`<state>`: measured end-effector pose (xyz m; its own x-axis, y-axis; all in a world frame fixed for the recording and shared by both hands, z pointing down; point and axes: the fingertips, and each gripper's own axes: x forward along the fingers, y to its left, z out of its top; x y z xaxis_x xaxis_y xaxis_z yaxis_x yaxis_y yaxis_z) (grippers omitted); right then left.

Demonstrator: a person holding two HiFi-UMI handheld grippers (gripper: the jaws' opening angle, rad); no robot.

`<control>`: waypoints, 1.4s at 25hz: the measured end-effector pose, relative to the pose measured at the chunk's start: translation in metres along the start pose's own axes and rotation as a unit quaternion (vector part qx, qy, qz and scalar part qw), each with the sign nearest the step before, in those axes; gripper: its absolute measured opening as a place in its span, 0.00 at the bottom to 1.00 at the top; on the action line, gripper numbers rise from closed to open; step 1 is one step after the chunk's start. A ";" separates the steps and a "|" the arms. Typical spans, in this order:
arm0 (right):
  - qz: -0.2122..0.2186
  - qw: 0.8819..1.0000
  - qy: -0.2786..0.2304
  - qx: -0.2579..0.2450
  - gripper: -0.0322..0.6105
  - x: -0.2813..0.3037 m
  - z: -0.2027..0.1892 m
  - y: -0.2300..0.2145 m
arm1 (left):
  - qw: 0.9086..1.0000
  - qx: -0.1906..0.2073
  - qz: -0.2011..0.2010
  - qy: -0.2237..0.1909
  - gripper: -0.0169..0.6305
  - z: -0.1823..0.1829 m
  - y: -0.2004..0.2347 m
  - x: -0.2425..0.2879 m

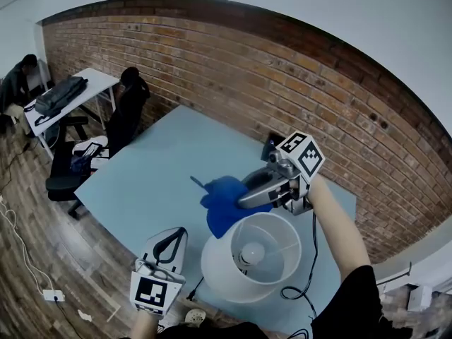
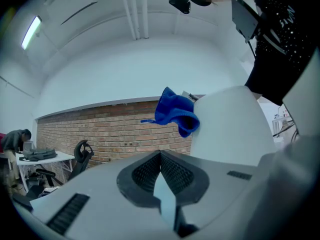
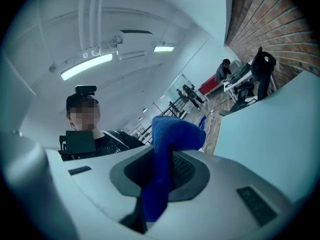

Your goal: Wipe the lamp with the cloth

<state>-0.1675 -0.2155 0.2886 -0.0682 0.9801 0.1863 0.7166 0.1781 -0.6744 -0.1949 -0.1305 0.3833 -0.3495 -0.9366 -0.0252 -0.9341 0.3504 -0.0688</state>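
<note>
Lamp [image 1: 220, 268] stands upright, shade opening upward. Right gripper [image 1: 242, 203] clamps the blue cloth [image 1: 222, 205] at its rim. Left gripper [image 1: 178, 233] has jaws together, empty.

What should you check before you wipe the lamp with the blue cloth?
1. Cloth held tight: ok, the right gripper is shut on it.
2. Cloth touching the lamp: cannot tell, it hangs right by the top rim.
3. Lamp upright on the table: ok.
4. Left gripper steadying the lamp: not ok, it is shut, empty and apart from the lamp.
5. Cord out of the cloth's way: ok, it lies on the lamp's other side.
</note>
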 end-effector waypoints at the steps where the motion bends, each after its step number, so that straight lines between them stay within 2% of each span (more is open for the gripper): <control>1: 0.001 1.000 0.010 0.003 0.15 0.002 -0.003 -0.005 | 1.000 -0.001 0.001 0.001 0.04 -0.001 0.000 -0.001; 7: 0.009 0.999 0.049 0.011 0.15 0.014 -0.020 -0.031 | 1.000 -0.002 0.005 0.005 0.04 -0.005 -0.002 -0.001; 13: 0.017 0.997 0.067 0.028 0.15 0.024 -0.035 -0.057 | 1.000 -0.004 0.013 0.012 0.04 -0.013 0.000 -0.004; 19: 0.018 0.996 0.065 0.052 0.15 0.033 -0.048 -0.085 | 0.999 -0.021 0.016 0.018 0.04 -0.018 0.000 -0.005; 22: 0.016 0.996 0.058 0.070 0.15 0.034 -0.057 -0.099 | 0.999 -0.017 0.017 0.022 0.04 -0.020 -0.003 -0.004; 26: -0.007 0.994 0.049 0.094 0.15 0.034 -0.068 -0.120 | 0.999 -0.021 0.019 0.023 0.04 -0.019 -0.007 -0.004; 30: -0.033 0.996 0.029 0.081 0.15 0.032 -0.077 -0.140 | 0.999 -0.015 0.017 0.027 0.04 -0.021 -0.010 -0.007; 33: -0.082 0.991 0.038 0.097 0.15 0.025 -0.097 -0.163 | 0.999 -0.016 0.012 0.027 0.04 -0.020 -0.014 -0.007; 35: -0.115 0.986 0.022 0.115 0.15 0.012 -0.100 -0.173 | 1.000 -0.012 0.007 0.026 0.04 -0.019 -0.017 -0.008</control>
<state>-0.2229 -0.2433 0.4784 -0.1773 0.9076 0.3806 0.5080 0.4156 -0.7544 -0.1777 -0.1292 0.4040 -0.3654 -0.9305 0.0259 -0.9303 0.3640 -0.0454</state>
